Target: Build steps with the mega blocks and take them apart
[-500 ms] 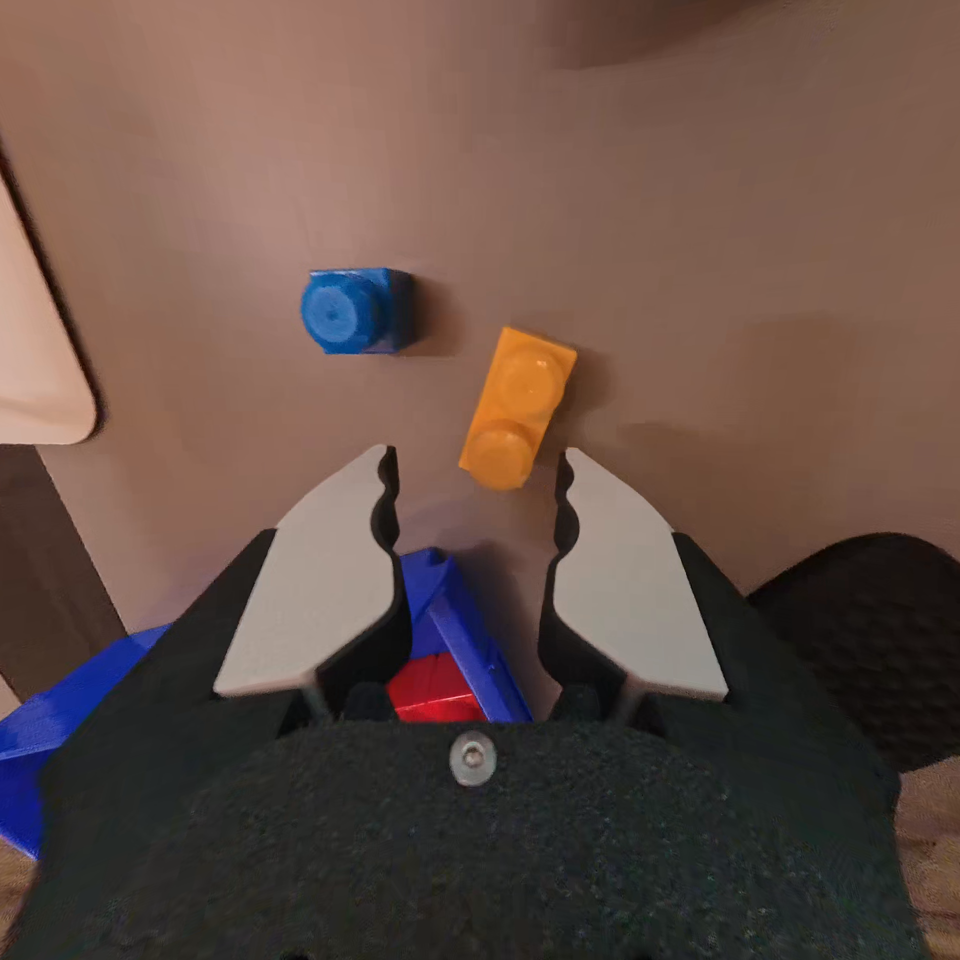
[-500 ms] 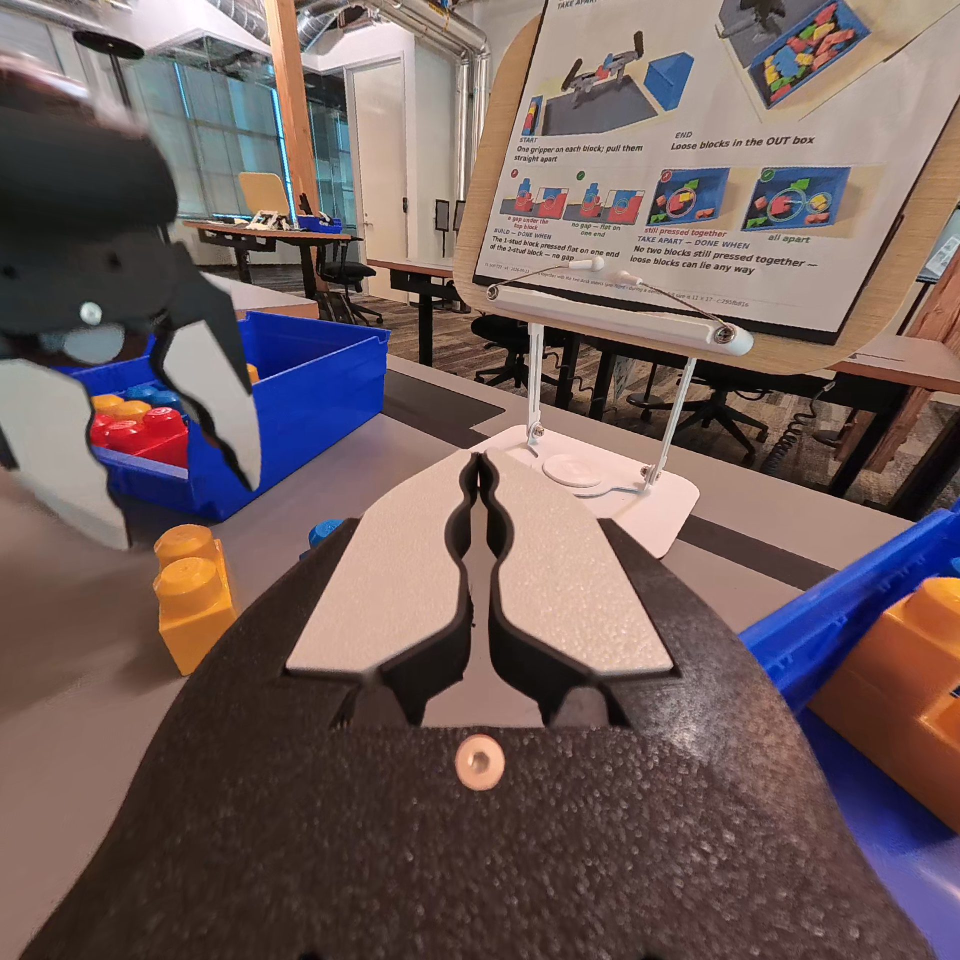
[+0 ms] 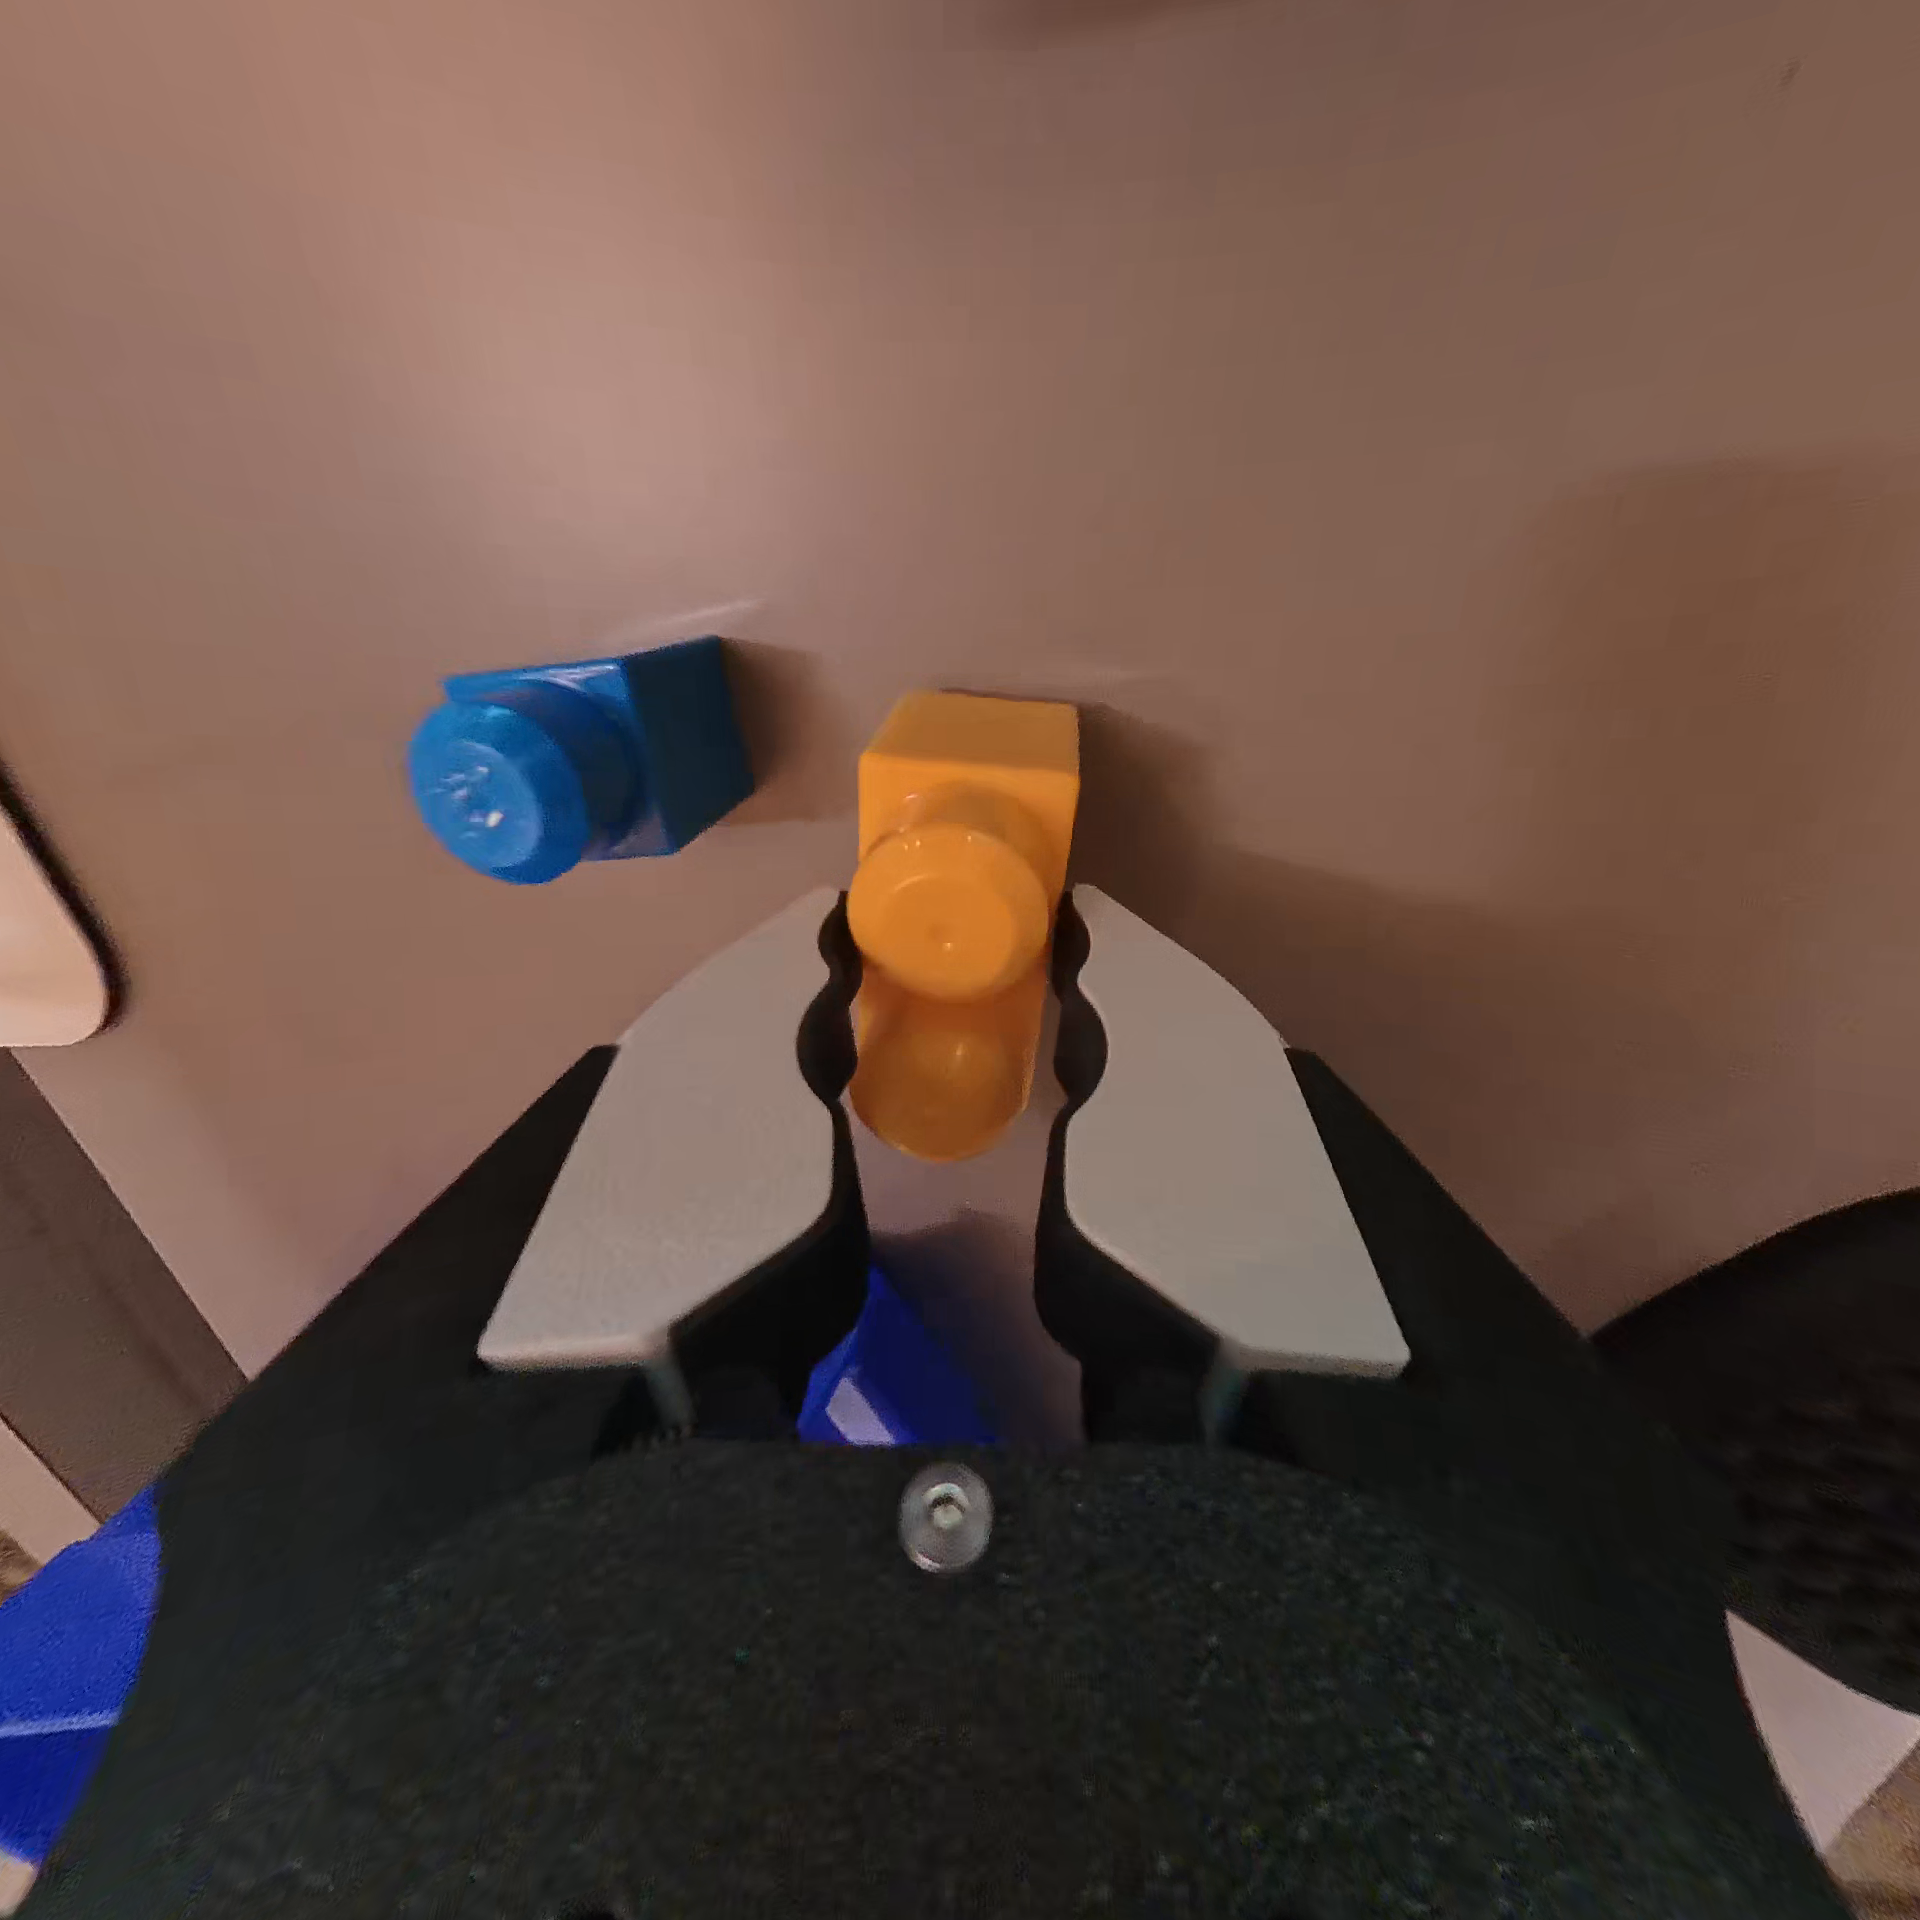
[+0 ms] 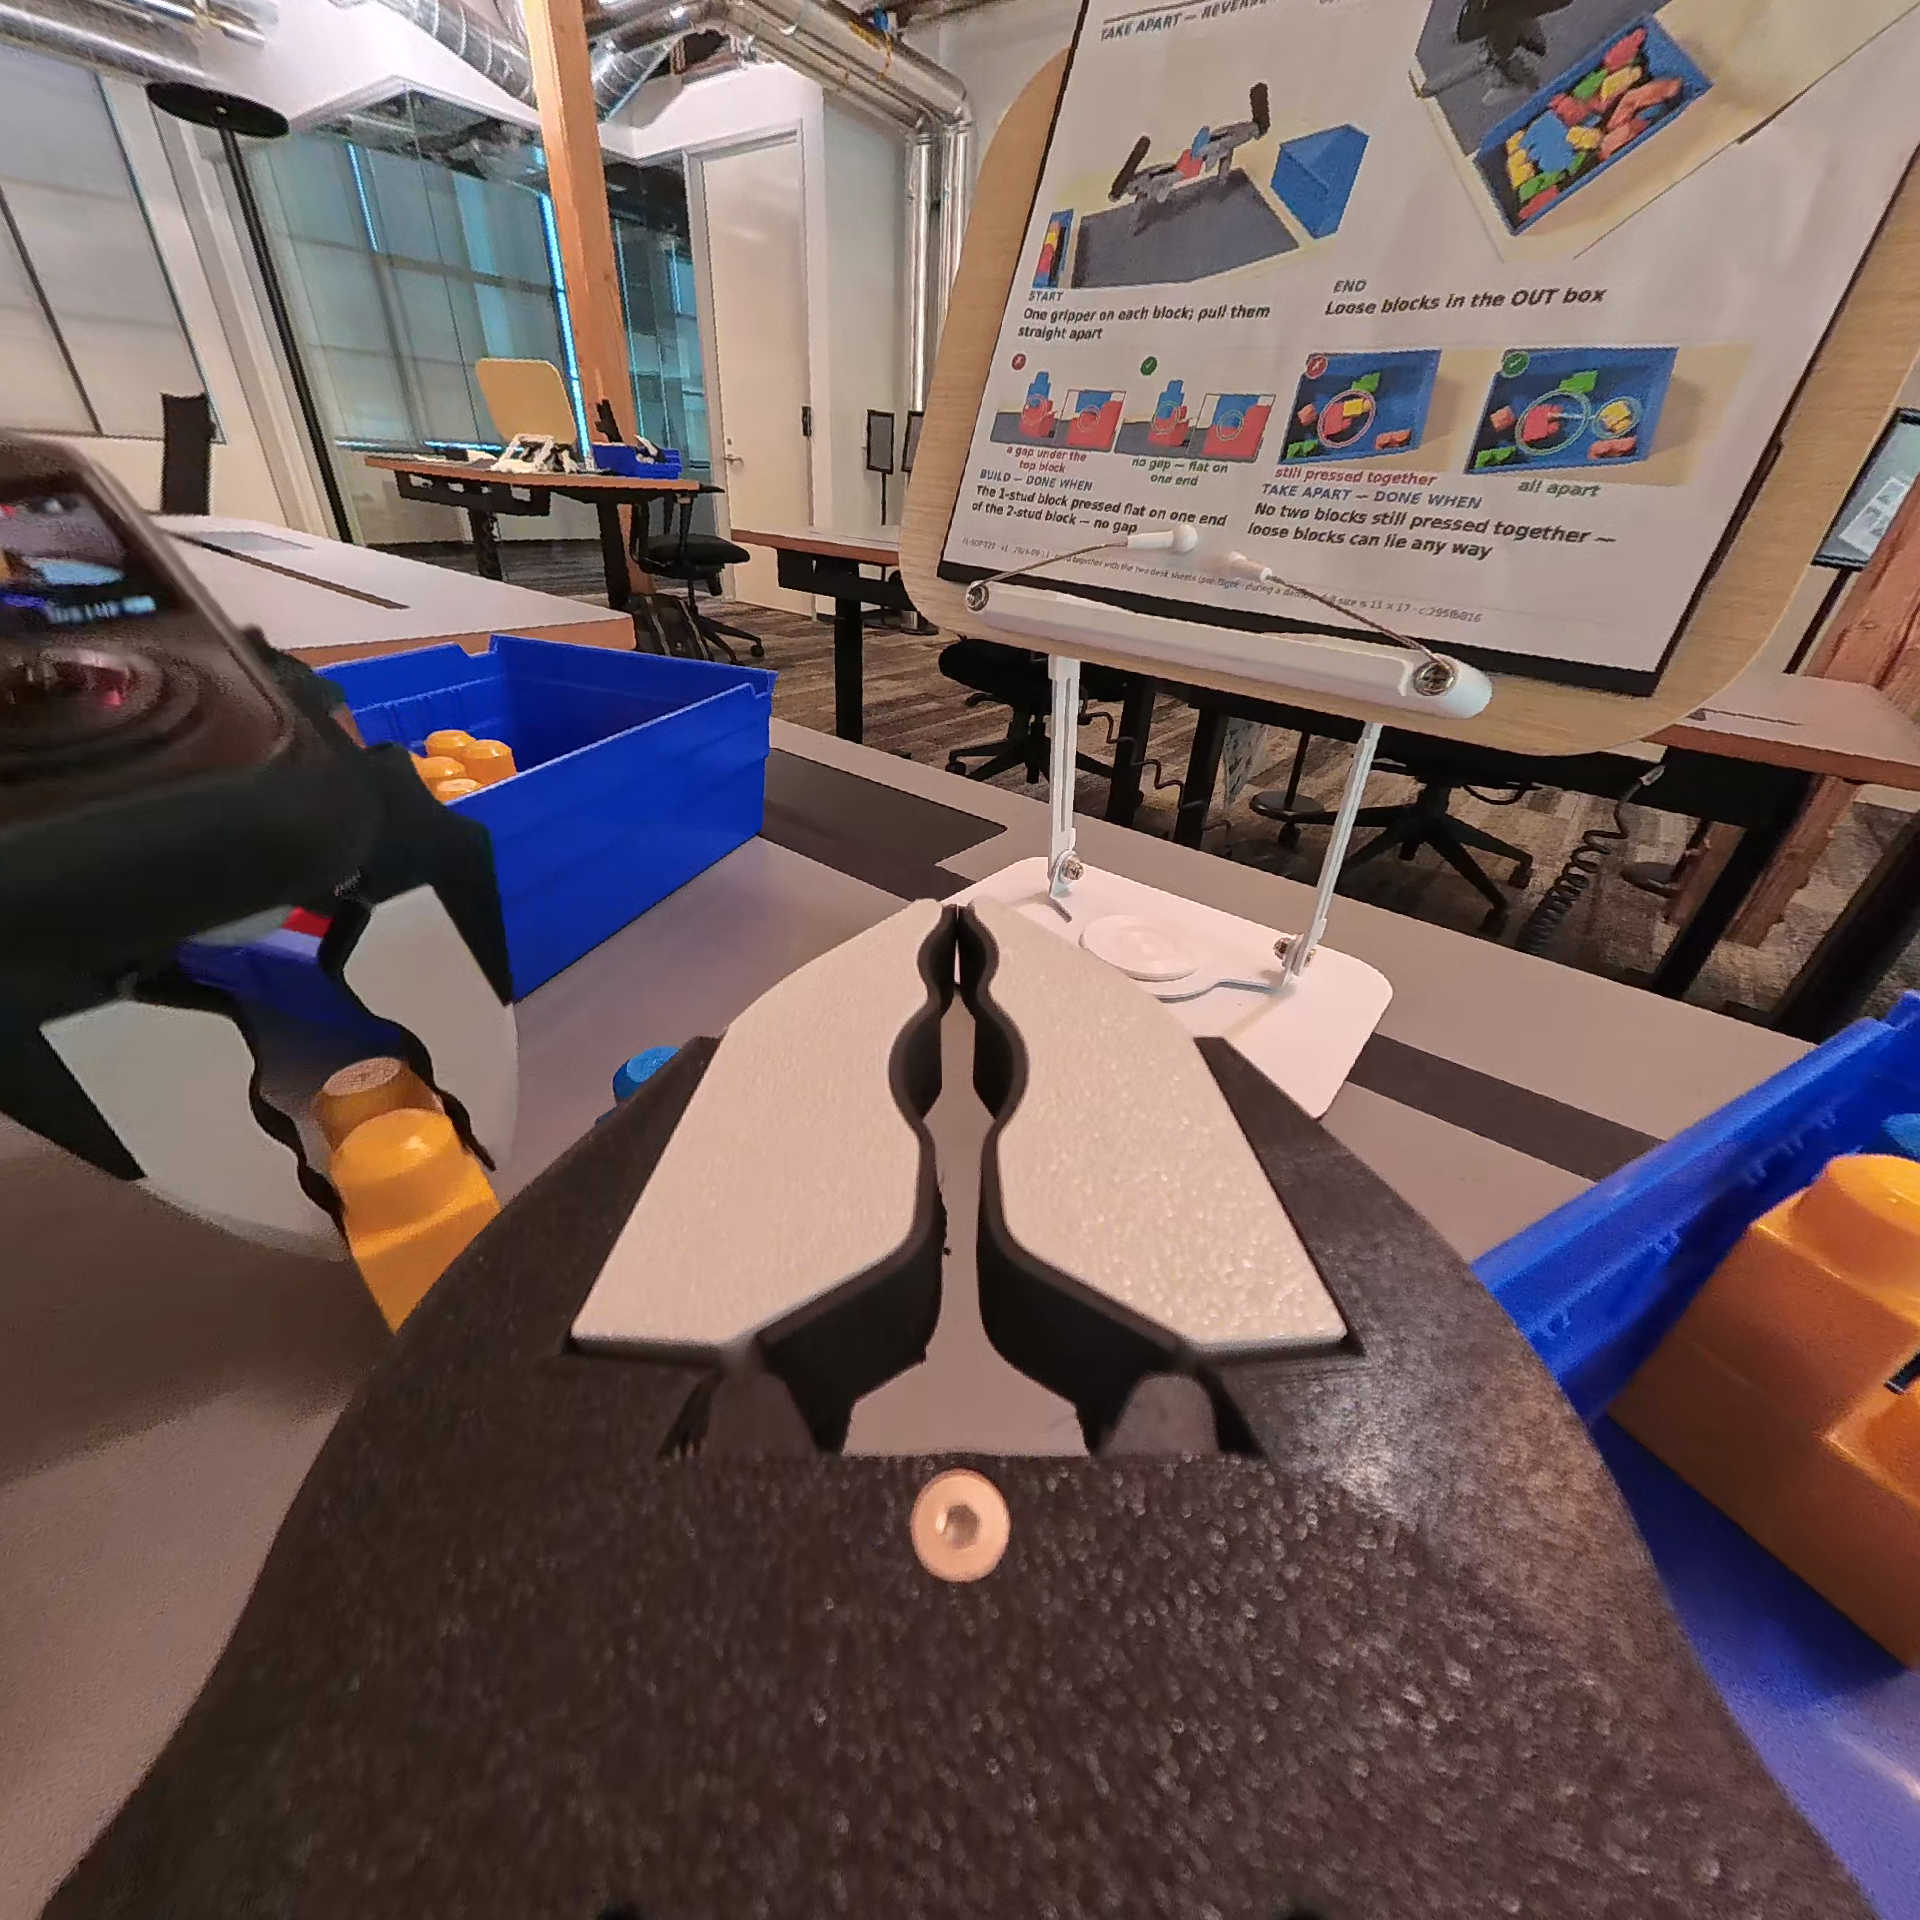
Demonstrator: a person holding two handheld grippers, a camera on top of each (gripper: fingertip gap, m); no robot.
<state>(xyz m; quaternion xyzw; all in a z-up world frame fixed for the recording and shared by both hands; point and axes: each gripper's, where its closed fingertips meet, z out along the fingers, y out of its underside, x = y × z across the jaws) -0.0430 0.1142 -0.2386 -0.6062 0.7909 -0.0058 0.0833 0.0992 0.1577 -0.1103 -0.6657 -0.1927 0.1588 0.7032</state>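
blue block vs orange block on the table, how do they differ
The blue block has one stud; the orange block has two. The blue one stands free on the table; the orange one sits between the left gripper jaws. Both stand stud-up on the same surface.

Left wrist view: steeply downward, close over the surface point(image 3: 1039, 364). Right wrist view: low and level across it toward the instruction board point(image 4: 1455, 312). Shared by both: the orange 2-stud block point(image 3: 961, 935) point(image 4: 410, 1174).
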